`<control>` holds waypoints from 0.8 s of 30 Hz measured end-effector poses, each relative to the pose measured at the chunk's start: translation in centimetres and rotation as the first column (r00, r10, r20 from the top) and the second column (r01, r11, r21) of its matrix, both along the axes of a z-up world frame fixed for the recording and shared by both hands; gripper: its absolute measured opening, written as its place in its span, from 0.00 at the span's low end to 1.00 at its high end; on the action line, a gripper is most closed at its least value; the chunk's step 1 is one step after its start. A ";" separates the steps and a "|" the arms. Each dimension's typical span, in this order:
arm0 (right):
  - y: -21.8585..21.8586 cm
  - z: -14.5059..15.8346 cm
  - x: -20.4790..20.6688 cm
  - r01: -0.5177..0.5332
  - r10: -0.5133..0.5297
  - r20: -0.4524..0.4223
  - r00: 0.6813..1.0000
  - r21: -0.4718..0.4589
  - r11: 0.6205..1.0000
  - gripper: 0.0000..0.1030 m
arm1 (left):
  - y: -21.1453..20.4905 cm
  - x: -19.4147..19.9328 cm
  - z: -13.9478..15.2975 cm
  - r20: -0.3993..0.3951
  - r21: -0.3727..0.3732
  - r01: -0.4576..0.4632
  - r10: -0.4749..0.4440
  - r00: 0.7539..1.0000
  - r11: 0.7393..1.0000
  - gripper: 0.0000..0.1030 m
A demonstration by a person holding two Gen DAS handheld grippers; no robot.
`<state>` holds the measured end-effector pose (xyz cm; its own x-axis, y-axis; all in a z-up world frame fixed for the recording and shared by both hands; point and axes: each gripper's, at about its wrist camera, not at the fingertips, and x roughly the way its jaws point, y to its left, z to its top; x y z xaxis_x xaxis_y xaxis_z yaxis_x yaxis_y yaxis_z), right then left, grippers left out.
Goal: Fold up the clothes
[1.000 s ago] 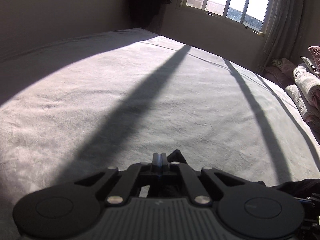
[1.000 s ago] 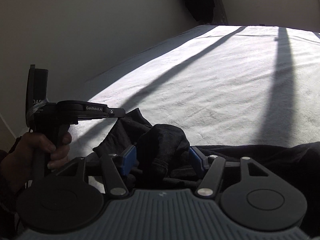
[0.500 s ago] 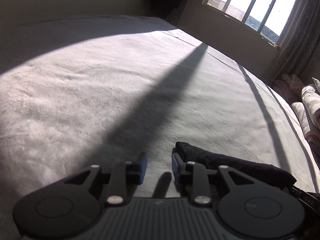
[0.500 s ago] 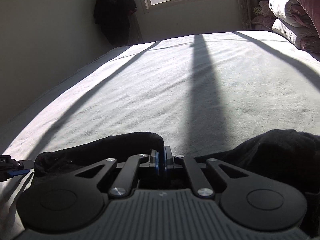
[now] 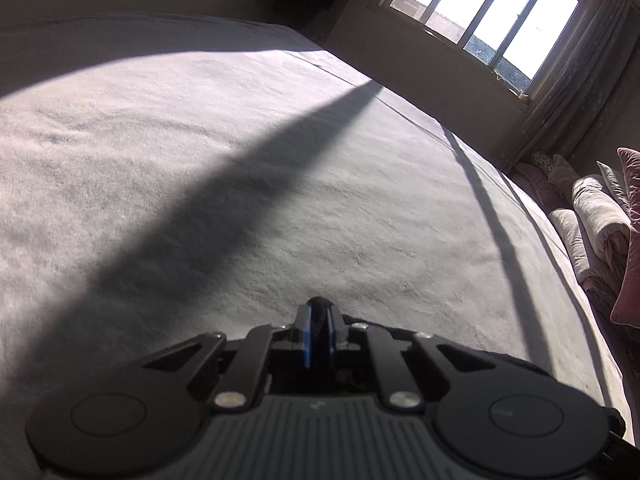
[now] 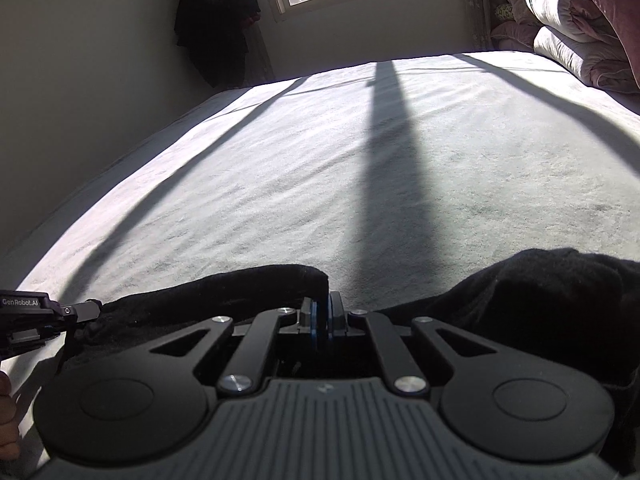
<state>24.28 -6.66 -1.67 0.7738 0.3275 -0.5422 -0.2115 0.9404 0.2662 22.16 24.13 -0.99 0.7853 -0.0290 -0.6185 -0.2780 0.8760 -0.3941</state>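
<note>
A black garment (image 6: pixel 224 292) lies along the near edge of the grey bed (image 6: pixel 400 160). In the right wrist view it runs from the left, under my gripper, to a bunched mass at the right (image 6: pixel 560 300). My right gripper (image 6: pixel 322 316) is shut on a fold of it. My left gripper (image 5: pixel 318 320) is shut on a dark fold of the same garment, low over the bed; a strip of the cloth shows to its right (image 5: pixel 500 358). The left gripper also shows in the right wrist view at the garment's left end (image 6: pixel 86 310).
Folded quilts and pink pillows (image 6: pixel 580 28) are stacked at the bed's right side, also in the left wrist view (image 5: pixel 600 220). A window (image 5: pixel 480 16) is on the far wall. Dark clothes hang in the corner (image 6: pixel 216 20). Window-bar shadows cross the bed.
My left gripper was open beside the garment's end half a second ago and has shut on it. My right gripper shut on the garment a second ago and has held since.
</note>
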 end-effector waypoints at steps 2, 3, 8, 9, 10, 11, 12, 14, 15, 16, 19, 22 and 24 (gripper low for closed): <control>0.0 0.3 -0.1 -0.005 0.005 0.010 1.000 0.002 1.000 0.04 | -0.7 0.6 0.8 -0.019 0.094 -0.026 0.028 0.999 0.995 0.03; 0.0 0.4 -0.2 -0.009 0.009 0.017 1.000 0.004 1.000 0.04 | -0.9 0.9 1.2 -0.033 0.139 -0.046 0.051 0.998 0.989 0.03; 0.7 1.4 -0.7 -0.045 0.046 0.081 0.996 -0.015 0.999 0.04 | -0.1 -0.1 2.2 0.015 0.114 -0.154 0.154 0.988 0.981 0.03; 1.0 1.6 -0.9 -0.050 0.052 0.095 0.994 -0.027 0.998 0.04 | 0.0 -0.3 2.0 0.032 0.114 -0.164 0.161 0.986 0.980 0.03; 1.3 1.8 -0.9 -0.051 0.055 0.099 0.994 -0.041 0.998 0.04 | 0.1 -0.3 1.7 0.037 0.130 -0.157 0.153 0.987 0.979 0.03; 1.6 1.9 -0.9 -0.052 0.058 0.101 0.993 -0.056 0.997 0.04 | 0.4 -0.1 1.8 0.036 0.130 -0.145 0.141 0.989 0.981 0.03; 2.0 2.1 -0.9 -0.053 0.060 0.104 0.993 -0.071 0.996 0.04 | 1.0 -0.1 2.0 0.047 0.101 -0.148 0.144 0.988 0.984 0.03; 2.9 2.8 -0.5 -0.047 0.057 0.093 0.994 -0.105 0.993 0.04 | 1.9 -0.3 2.5 0.065 0.053 -0.152 0.148 0.987 0.987 0.03; 3.3 3.2 -0.1 -0.061 0.071 0.083 0.994 -0.122 0.991 0.04 | 2.1 -0.6 2.8 0.074 0.057 -0.158 0.153 0.985 0.986 0.03; 3.8 3.7 0.4 -0.075 0.086 0.073 0.994 -0.138 0.988 0.04 | 2.4 -0.8 3.0 0.082 0.067 -0.169 0.163 0.983 0.983 0.03; 5.7 4.5 2.7 -0.153 0.166 0.051 0.985 -0.198 0.968 0.04 | 3.6 -1.3 3.3 0.104 0.071 -0.209 0.201 0.974 0.975 0.03; 7.7 4.3 5.2 -0.229 0.239 0.017 0.971 -0.229 0.946 0.04 | 4.8 -1.1 2.1 0.087 0.061 -0.239 0.234 0.968 0.969 0.03; 9.0 3.3 7.0 -0.269 0.274 -0.011 0.962 -0.239 0.933 0.04 | 5.0 -0.9 1.4 0.070 0.074 -0.255 0.250 0.966 0.964 0.03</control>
